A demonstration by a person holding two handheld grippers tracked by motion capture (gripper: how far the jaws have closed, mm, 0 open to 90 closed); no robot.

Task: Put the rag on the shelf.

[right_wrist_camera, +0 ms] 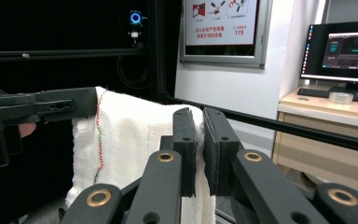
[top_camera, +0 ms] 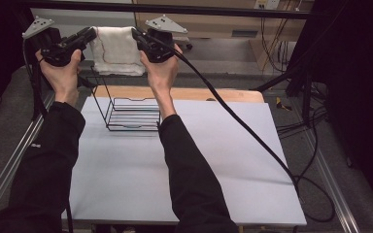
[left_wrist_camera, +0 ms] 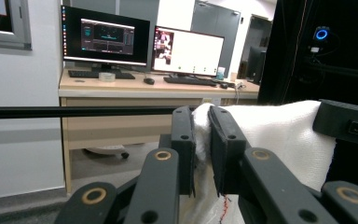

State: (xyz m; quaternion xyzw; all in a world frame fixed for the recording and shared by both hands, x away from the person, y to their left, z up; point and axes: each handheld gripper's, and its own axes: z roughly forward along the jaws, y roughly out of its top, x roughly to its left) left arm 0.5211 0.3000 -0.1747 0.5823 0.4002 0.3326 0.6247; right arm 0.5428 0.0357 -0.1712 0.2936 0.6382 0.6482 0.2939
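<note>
left gripper (top_camera: 88, 35): jaws nearly closed, pinching one top corner of the white towel (top_camera: 115, 51) | right gripper (top_camera: 138, 35): jaws nearly closed, pinching its other top corner | towel: hanging spread between both grippers, held up behind the black wire rack (top_camera: 128, 114), well above it

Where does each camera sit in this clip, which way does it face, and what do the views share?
High view: above the person's side, looking forward and down on the table; both sleeved forearms, left gripper and right gripper show.
Left gripper view: rides the left gripper, facing a desk with monitors; its jaws pinch the white cloth.
Right gripper view: rides the right gripper, facing a wall poster; its jaws pinch the cloth.
Shared: all three show the cloth.
</note>
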